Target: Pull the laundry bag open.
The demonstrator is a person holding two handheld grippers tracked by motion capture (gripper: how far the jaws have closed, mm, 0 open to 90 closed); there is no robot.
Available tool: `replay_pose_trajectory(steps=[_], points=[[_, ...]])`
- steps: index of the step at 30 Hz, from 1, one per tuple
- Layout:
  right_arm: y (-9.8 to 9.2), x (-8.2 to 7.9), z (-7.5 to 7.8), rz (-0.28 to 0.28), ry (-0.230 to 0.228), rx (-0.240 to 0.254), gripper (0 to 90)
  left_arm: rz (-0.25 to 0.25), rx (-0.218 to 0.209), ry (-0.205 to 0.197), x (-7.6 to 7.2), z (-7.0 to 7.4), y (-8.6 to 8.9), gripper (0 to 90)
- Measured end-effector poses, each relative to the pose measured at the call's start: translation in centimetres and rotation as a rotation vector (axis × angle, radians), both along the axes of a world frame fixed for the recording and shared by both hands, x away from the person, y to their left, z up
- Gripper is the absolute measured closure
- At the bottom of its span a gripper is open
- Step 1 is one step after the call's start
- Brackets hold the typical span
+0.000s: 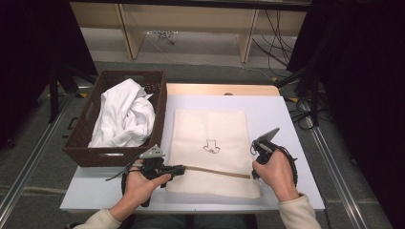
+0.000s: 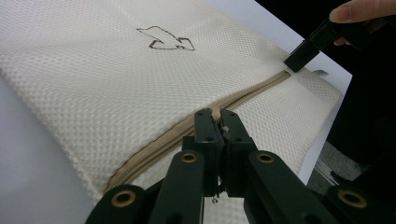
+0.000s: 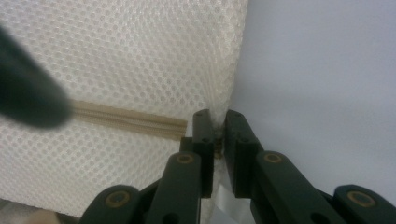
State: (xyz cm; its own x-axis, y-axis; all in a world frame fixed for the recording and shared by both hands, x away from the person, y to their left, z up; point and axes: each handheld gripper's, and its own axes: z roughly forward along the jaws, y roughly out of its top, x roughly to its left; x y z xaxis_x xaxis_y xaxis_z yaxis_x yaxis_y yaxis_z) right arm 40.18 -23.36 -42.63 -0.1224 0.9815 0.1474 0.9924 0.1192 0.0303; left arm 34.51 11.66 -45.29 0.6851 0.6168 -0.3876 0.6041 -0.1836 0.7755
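A cream mesh bag (image 1: pixel 210 126) lies flat on the white table (image 1: pixel 286 119), with a small dark motif (image 1: pixel 211 147) drawn at its middle. A tan zipper (image 1: pixel 217 171) runs across its near part. My left gripper (image 1: pixel 181 168) sits at the zipper's left end; in the left gripper view the gripper (image 2: pixel 218 114) is shut over the zipper (image 2: pixel 252 91), a small metal pull pinched between its jaws. My right gripper (image 1: pixel 253 168) is at the bag's right edge. In the right gripper view it (image 3: pixel 215 116) is shut on the mesh edge (image 3: pixel 229 88) just past the zipper's end (image 3: pixel 126 121).
A brown wicker basket (image 1: pixel 83 138) holding crumpled white cloth (image 1: pixel 124 119) stands on the table's left side, close to the bag. Wooden shelf legs (image 1: pixel 129 33) and loose cables (image 1: pixel 279 38) lie beyond the far edge. Dark drapes flank both sides.
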Motion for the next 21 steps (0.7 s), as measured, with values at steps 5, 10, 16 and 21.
replay_pose_trajectory(steps=[5,10,16,21], points=[[-0.2,-0.1,-0.2,0.042,-0.043,0.008,84.4,0.007,-0.006,0.009,-0.1,-0.2,0.3,86.9],[0.0,-0.1,0.1,0.023,0.0,0.005,84.5,0.01,-0.003,0.01,-0.1,-0.2,0.6,86.9],[0.0,-0.1,-0.1,0.004,-0.014,0.002,84.4,0.023,-0.002,0.01,-0.1,-0.2,1.2,86.9],[0.1,-0.2,-0.1,-0.002,-0.02,0.002,84.5,0.028,-0.003,0.011,-0.1,-0.4,1.6,86.9]])
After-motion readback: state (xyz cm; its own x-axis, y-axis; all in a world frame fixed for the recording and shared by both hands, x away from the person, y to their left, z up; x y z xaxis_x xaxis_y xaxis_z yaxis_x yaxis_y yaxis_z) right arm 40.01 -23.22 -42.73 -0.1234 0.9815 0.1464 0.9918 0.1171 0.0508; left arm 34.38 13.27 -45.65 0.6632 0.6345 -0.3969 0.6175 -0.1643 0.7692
